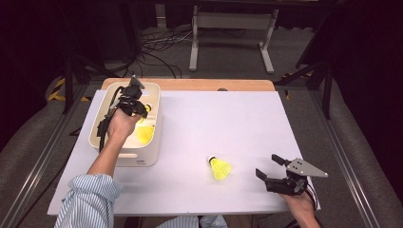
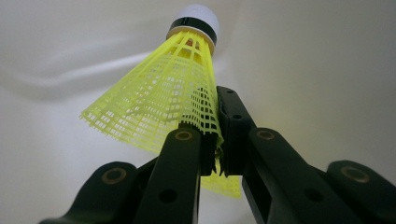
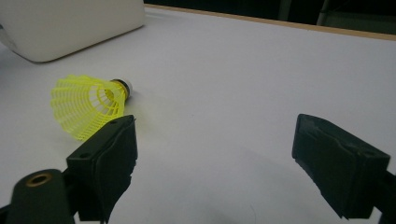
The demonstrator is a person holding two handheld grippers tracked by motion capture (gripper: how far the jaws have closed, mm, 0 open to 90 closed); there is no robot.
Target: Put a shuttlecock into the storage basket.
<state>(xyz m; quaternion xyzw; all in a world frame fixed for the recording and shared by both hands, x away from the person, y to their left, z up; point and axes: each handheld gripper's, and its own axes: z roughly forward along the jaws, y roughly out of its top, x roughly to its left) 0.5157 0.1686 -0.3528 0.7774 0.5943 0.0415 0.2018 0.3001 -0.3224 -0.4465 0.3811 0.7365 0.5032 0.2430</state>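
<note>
Over the bin [image 1: 151, 156], the left gripper [image 1: 142, 110] pinches a shuttlecock [image 2: 159, 107] by its skirt for dropping; the right gripper [image 1: 271, 167], spread, faces the counter's shuttlecock [image 1: 220, 168].

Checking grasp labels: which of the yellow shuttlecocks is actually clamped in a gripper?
The shuttlecock over the white bin, its skirt pinched by the left gripper; another shuttlecock lies free on the table.
</note>
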